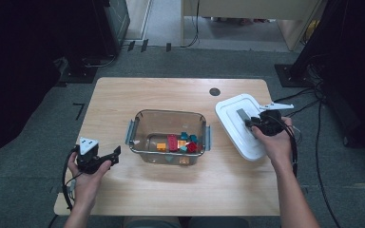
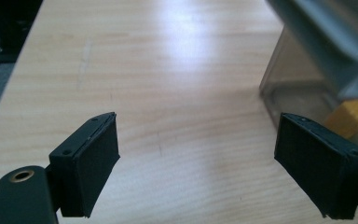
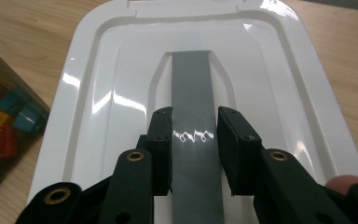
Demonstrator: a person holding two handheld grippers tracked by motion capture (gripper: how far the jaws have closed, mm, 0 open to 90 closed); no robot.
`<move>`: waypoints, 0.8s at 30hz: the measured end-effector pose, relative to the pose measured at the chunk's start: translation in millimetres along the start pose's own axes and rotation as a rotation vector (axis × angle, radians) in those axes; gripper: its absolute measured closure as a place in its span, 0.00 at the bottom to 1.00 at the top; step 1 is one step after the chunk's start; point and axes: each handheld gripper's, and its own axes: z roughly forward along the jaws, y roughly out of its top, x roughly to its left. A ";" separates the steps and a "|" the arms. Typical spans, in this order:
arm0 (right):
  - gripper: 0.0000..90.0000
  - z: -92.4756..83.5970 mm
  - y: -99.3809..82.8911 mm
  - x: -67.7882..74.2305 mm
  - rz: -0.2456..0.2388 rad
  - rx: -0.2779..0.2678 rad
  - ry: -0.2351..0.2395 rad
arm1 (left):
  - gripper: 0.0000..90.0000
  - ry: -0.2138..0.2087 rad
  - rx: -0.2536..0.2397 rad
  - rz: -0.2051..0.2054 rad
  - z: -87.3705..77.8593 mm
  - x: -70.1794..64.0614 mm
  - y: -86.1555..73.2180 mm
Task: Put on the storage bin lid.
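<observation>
White lid [image 3: 121, 107] sits at 3 o'clock of the bin [image 1: 170, 137]; my right gripper [image 3: 195, 140] fingers pinch its grey handle strip [image 3: 192, 88], left gripper [image 2: 200, 163] fingers gape wide over the desk [image 2: 168, 70].

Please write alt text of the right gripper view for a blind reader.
The black tongs grip the grey handle of a white lid, seen from close above. At the left edge, coloured bricks lie in a clear box.

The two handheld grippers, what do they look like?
Both are black. The left gripper carries a grey three-cornered plate, and its two square pads are matte black. The right gripper shows brass-ringed holes along its jaw arms. A black cable trails from it. The forearms are sleeveless.
</observation>
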 end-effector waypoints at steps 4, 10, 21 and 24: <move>0.76 -3.7 8.2 6.9 -0.029 -0.007 0.011 | 0.15 -0.018 -0.037 -0.002 -6.9 5.4 15.2; 0.76 -6.2 16.7 16.0 -0.041 -0.009 0.021 | 0.15 -0.034 -0.056 0.009 -5.1 -3.6 35.8; 0.76 -15.9 29.0 34.1 -0.065 -0.030 0.054 | 0.15 -0.109 -0.049 0.086 2.5 -36.8 41.0; 0.76 -18.5 32.9 41.6 -0.073 -0.039 0.069 | 0.15 -0.125 -0.046 0.090 4.3 -40.0 40.2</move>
